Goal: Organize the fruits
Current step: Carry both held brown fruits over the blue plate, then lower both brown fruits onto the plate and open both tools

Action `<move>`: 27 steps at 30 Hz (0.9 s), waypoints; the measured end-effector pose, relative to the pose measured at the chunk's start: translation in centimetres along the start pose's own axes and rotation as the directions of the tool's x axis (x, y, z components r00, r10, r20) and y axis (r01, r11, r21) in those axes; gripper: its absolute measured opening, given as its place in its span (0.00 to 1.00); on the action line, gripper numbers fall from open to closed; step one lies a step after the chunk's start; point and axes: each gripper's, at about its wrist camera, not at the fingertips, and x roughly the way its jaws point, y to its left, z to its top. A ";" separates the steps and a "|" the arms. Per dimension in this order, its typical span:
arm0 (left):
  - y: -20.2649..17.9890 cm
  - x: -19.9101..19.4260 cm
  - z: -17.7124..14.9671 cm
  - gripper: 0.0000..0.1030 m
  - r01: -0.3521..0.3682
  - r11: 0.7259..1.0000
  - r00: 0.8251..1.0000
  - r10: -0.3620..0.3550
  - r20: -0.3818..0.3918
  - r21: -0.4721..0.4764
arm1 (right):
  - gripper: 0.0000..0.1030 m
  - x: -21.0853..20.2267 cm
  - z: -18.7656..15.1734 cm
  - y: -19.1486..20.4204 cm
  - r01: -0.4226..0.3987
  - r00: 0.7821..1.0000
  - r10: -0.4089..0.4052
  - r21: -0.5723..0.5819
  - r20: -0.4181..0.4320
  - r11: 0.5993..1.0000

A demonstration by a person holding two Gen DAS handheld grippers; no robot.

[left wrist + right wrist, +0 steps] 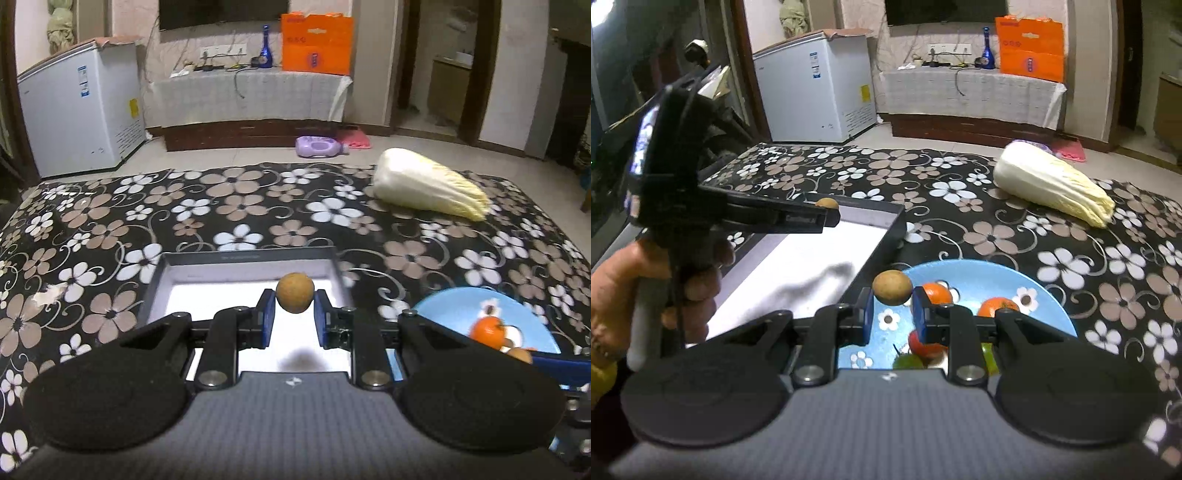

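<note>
A napa cabbage (424,184) is laid on its side at the far right of the flower-patterned tabletop (229,206), well apart from everything else. An open box (243,258) with a white floor is set near the middle, and a blue plate (982,284) is placed just beside its right wall. Oranges (997,306) and green fruit (907,362) are seen on the plate, partly hidden behind the right tongs (892,291). Beyond the tabletop a white freezer (77,107), an orange bag (316,42) and a blue bottle (265,48) are seen.

A small brown fruit (295,292) is pinched by the left tongs (295,295) and held in the air above the box floor, where its shadow is cast. The left tongs are tilted downward; from the right wrist view they are seen gripped by a hand (646,291) at the left, reaching over the box. A second brown fruit (892,287) is pinched by the right tongs, held above the plate's near-left edge, also pointed downward.
</note>
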 end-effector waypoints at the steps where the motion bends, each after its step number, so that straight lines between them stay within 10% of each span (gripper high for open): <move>1: -0.5 -0.4 -0.1 0.26 0.009 1.000 1.000 -0.009 0.001 0.003 | 0.25 -0.2 -0.3 -0.2 0.003 1.000 -0.003 0.012 -0.001 1.000; 27: -10.7 -2.6 -6.0 0.25 0.244 0.964 0.967 -0.234 -0.099 0.105 | 0.25 1.3 -2.8 -6.8 0.188 0.980 -0.179 0.109 -0.087 0.976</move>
